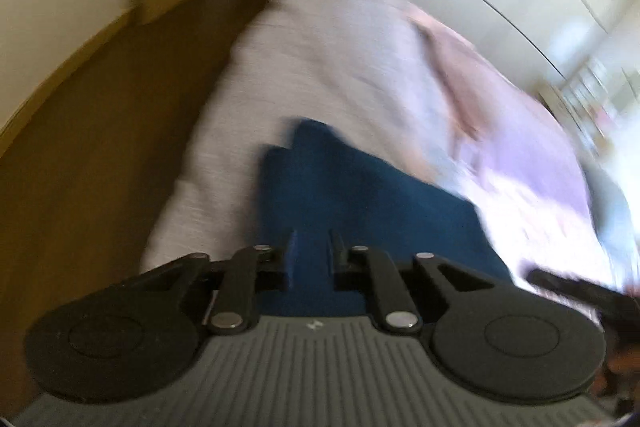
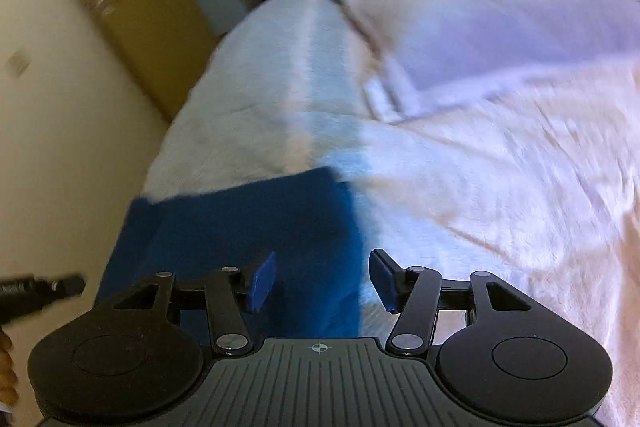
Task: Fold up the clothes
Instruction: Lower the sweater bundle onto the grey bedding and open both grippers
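Bed [image 2: 248, 115] — blue cloth [image 2: 248, 227] folded flat, blurry.

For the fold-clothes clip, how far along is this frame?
Done: the blue garment lies on the bed with straight edges and a square corner, so it looks at least partly folded. In hand: nothing clearly gripped; the right gripper is open over its edge, and the left gripper is narrowly parted above the cloth. Left: blur hides whether more folds remain.

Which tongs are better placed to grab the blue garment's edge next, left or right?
Probably the right tongs: open, straddling the blue garment at its side edge on the bed. The left tongs sit narrower over its middle.
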Demonstrator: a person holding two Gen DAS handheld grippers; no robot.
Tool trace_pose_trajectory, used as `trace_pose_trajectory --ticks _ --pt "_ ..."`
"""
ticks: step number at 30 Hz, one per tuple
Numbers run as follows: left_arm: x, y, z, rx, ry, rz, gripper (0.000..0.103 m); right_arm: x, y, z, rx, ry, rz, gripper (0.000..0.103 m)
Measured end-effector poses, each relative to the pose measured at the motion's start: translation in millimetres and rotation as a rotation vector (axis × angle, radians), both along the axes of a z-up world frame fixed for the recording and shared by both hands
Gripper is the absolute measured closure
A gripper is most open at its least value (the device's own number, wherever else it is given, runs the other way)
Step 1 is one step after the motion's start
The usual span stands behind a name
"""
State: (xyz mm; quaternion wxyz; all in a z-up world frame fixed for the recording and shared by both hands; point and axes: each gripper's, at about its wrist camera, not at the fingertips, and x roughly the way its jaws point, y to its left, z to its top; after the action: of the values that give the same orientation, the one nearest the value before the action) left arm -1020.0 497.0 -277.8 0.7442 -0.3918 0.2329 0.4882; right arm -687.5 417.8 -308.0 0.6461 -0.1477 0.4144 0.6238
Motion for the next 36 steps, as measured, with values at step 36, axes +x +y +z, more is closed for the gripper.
trace_pose_trajectory --ticks 36 --pt "49.5 -64.5 16.1 -0.016 0.302 0.044 0.082 -80.2 -50.9 -3.3 -0.1 -0.165 0.111 0.047"
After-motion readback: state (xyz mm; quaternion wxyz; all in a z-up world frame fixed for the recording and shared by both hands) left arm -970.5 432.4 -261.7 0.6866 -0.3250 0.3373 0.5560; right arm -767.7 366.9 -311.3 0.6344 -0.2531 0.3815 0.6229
